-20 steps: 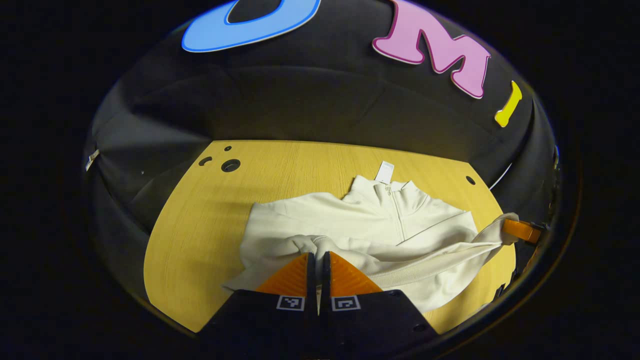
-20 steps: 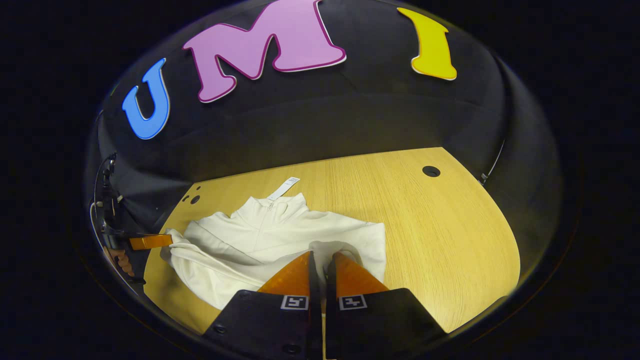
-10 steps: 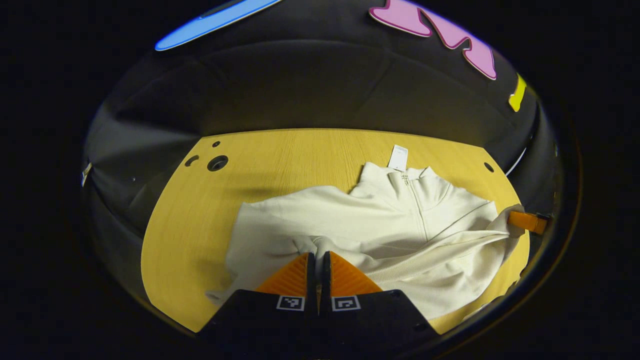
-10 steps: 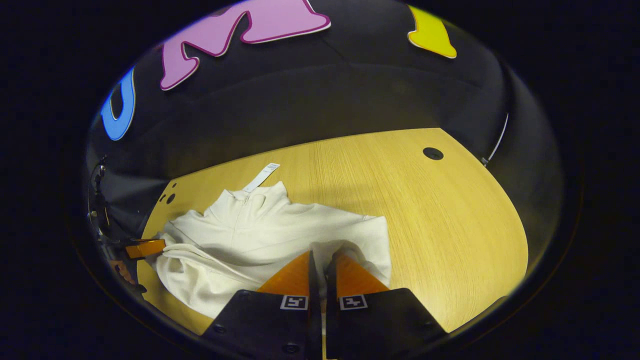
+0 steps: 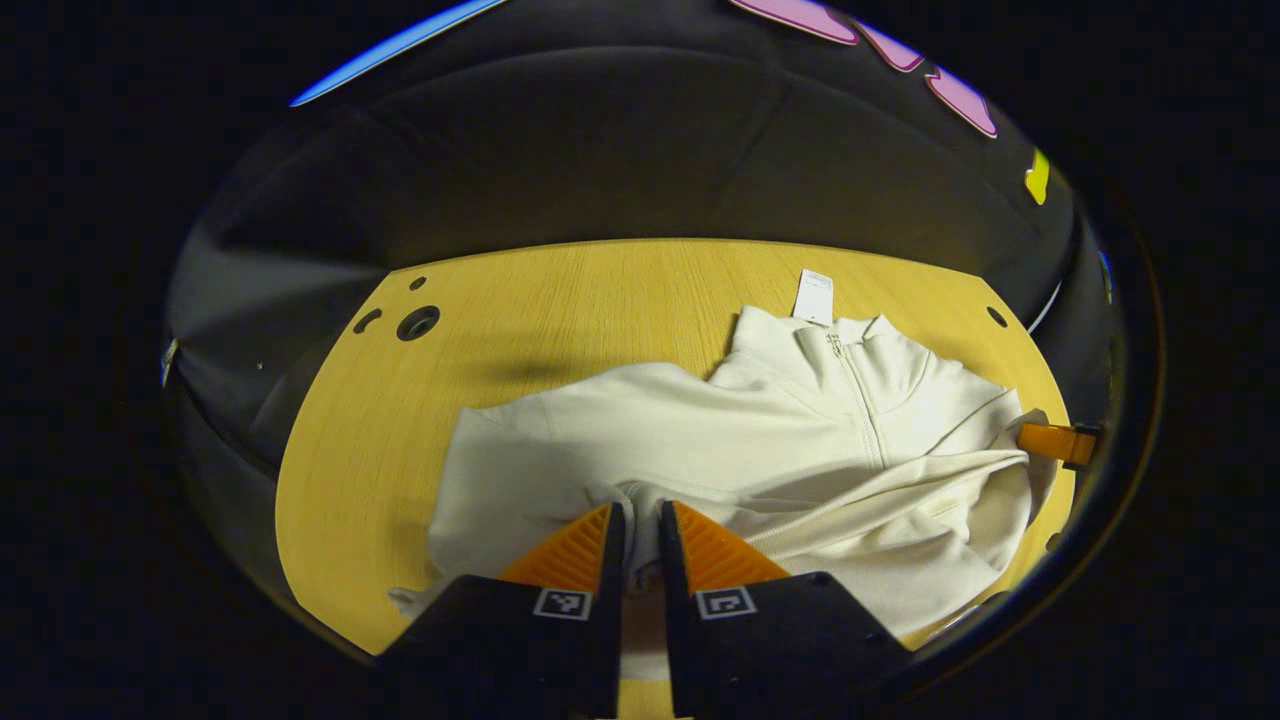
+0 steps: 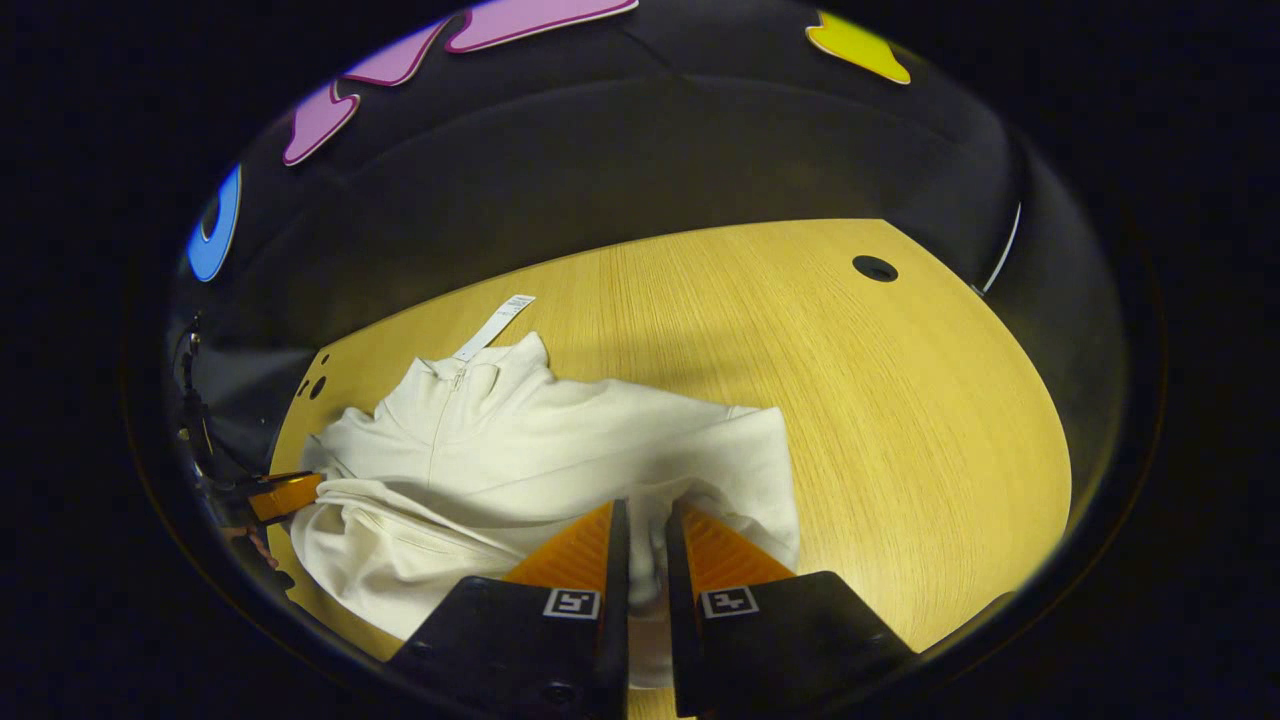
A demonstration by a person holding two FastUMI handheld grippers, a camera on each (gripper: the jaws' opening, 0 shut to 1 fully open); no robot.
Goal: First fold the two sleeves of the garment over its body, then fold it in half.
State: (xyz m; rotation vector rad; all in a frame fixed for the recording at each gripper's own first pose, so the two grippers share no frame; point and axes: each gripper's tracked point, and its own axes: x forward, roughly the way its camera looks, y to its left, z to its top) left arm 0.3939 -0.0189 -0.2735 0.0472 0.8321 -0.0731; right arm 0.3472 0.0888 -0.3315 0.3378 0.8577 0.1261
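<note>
A cream zip-neck garment [image 5: 760,440] lies on the wooden table [image 5: 560,300], collar at the far side, with a white tag [image 5: 815,296] beyond it. Its near edge is drawn up over the body and runs as a ribbed band between both grippers. In the left gripper view my left gripper [image 5: 637,508] has its fingers slightly parted, with cloth lying loose in the gap. My right gripper [image 6: 645,505] in the right gripper view stands the same way over the garment [image 6: 560,440]. Each shows in the other's view: right gripper [image 5: 1050,440], left gripper [image 6: 285,492].
Round holes pierce the table near its far left corner [image 5: 417,322] and its far right corner [image 6: 875,268]. Bare wood [image 6: 900,400] stretches right of the garment. The black cloth wall closes the table's far side. A hand [image 6: 255,545] holds the left gripper.
Both grippers carried the near edge forward and lower over the body. The gap between each pair of fingers has widened from nearly closed to slightly parted.
</note>
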